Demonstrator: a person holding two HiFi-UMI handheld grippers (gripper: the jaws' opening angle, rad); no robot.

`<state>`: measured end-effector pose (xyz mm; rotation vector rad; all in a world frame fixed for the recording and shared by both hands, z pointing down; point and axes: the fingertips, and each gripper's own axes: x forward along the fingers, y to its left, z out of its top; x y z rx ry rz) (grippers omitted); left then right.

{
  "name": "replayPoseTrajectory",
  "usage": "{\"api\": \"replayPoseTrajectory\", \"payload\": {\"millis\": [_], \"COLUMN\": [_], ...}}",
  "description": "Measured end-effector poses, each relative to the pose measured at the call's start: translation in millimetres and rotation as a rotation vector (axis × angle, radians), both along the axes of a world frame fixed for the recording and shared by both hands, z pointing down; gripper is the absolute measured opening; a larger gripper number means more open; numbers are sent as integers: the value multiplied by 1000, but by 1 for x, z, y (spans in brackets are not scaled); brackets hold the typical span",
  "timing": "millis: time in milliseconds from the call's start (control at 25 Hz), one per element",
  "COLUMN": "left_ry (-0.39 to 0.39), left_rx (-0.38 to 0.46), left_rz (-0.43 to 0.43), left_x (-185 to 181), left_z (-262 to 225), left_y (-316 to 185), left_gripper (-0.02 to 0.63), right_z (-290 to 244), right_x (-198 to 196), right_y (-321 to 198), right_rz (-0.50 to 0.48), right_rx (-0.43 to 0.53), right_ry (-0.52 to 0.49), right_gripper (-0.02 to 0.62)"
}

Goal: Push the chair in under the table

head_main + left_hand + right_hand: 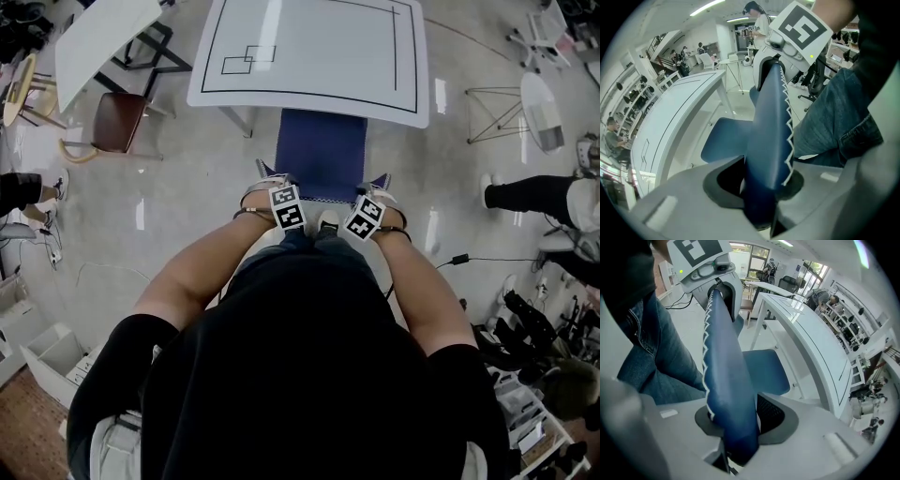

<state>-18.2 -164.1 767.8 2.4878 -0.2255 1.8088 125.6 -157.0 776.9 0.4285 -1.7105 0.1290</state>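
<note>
The blue chair's seat (319,155) sits partly under the front edge of the white table (309,56). Its backrest (771,136) (729,376) stands upright with a white zigzag seam on the side facing me. My left gripper (272,178) (759,187) is shut on the left part of the backrest's top edge. My right gripper (375,183) (736,427) clamps the right part of the same edge. Both point steeply down, close together, with their marker cubes facing up. My jeans are right behind the backrest.
A second white table (103,33) and a brown chair (117,122) stand at the upper left. A round side table on wire legs (539,108) and a seated person's leg (534,192) are at the right. A black cable (459,260) lies on the floor.
</note>
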Motion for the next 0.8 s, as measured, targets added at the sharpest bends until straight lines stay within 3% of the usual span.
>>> {"api": "replayPoseTrajectory", "payload": {"millis": [800], "left_ry": [-53], "left_rx": [-27], "left_rz": [-59], "left_x": [30], "left_z": [31], "left_y": [-68], "left_gripper": [238], "right_z": [30], "right_x": [34], "right_y": [-76], "right_rz": [-107], "right_rx": [-10], "right_ry": [16], "right_gripper": [158]}}
